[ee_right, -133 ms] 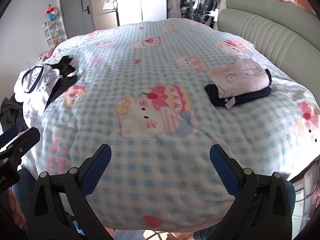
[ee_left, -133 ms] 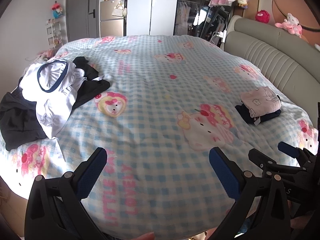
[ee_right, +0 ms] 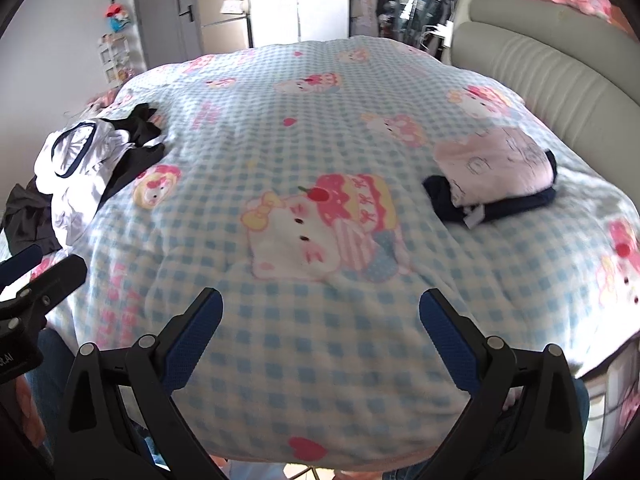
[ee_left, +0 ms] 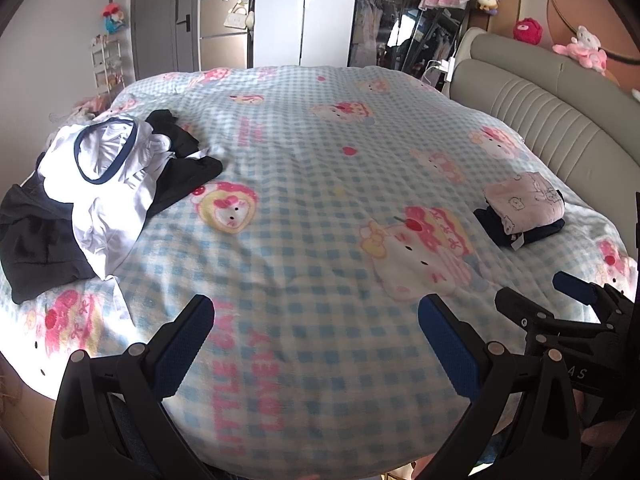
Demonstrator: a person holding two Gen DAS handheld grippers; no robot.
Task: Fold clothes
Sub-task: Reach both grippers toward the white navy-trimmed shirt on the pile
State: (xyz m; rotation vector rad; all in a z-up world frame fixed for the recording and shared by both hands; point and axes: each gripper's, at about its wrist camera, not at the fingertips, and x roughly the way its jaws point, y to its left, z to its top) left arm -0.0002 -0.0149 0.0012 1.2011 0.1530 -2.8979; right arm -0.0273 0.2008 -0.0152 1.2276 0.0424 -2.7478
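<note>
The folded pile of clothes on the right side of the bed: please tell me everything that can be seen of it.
The folded pile has two pieces. A pale pink garment with small printed cartoon animals, soft-looking, lies folded on top. Under it lies a dark navy garment, also folded, jutting out at the front and left, with a small white label at its near edge. The pile rests flat on the blue checked blanket, near the grey padded headboard. Neither gripper touches it.

Blue-checked blanket (ee_left: pixel 320 208), pink folded top (ee_left: pixel 524 200)
</note>
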